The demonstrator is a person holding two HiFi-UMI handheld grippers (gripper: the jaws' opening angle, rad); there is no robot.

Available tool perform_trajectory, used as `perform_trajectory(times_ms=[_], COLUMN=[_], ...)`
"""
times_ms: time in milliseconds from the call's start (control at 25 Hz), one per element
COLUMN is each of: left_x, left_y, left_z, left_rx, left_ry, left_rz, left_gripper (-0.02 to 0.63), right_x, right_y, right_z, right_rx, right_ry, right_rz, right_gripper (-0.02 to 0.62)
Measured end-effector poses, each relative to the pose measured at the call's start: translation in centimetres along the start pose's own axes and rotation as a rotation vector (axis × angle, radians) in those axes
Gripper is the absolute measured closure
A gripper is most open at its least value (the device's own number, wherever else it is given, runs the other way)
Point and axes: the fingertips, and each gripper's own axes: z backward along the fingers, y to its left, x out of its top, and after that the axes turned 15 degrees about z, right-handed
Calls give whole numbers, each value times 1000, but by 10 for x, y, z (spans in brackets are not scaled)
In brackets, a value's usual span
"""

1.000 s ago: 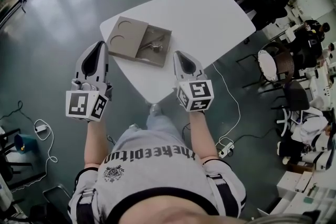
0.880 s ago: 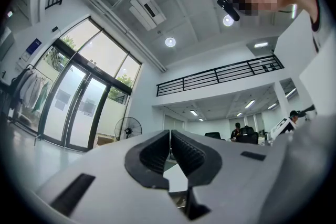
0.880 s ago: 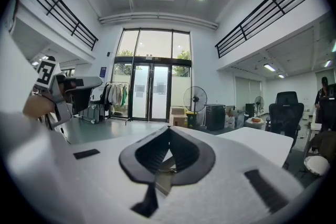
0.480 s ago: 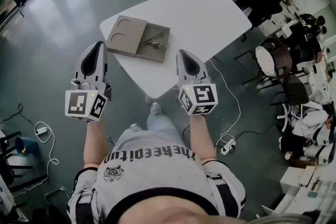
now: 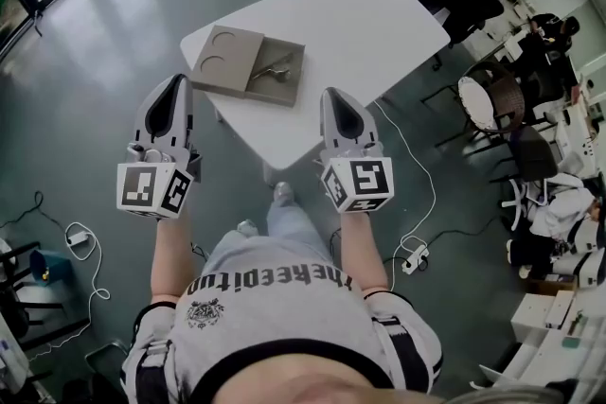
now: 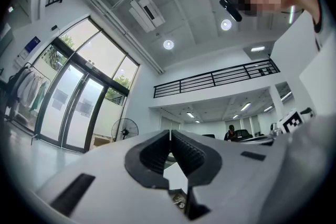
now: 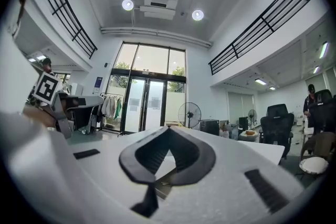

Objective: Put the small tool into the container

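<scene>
The small tool (image 5: pixel 273 68) lies in the right-hand compartment of the container (image 5: pixel 224 61); it looks metallic, but it is too small in the head view to make out its shape; the container's left half shows two round recesses; it sits near the left edge of the white tabletop (image 5: pixel 369 19). The left gripper (image 5: pixel 177 82) and right gripper (image 5: pixel 334 96) hang short of the tabletop, well apart from the tool; both are clenched on nothing, and their own views show no clear sight of the tool.
</scene>
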Motion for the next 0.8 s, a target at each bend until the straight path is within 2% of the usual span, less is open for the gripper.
perform_trajectory(times_ms=[320, 800], left_x=[1, 8], left_y=[-2, 3], left_z=[10, 12], left_rx=[-5, 7], left_ry=[-1, -27], left_rz=[7, 10], left_gripper=[594, 594], right_x=[6, 12], right_y=[2, 1], right_z=[14, 9], right_rx=[-27, -24], right_ry=[-17, -34], right_rz=[-8, -13], right_gripper=[597, 597])
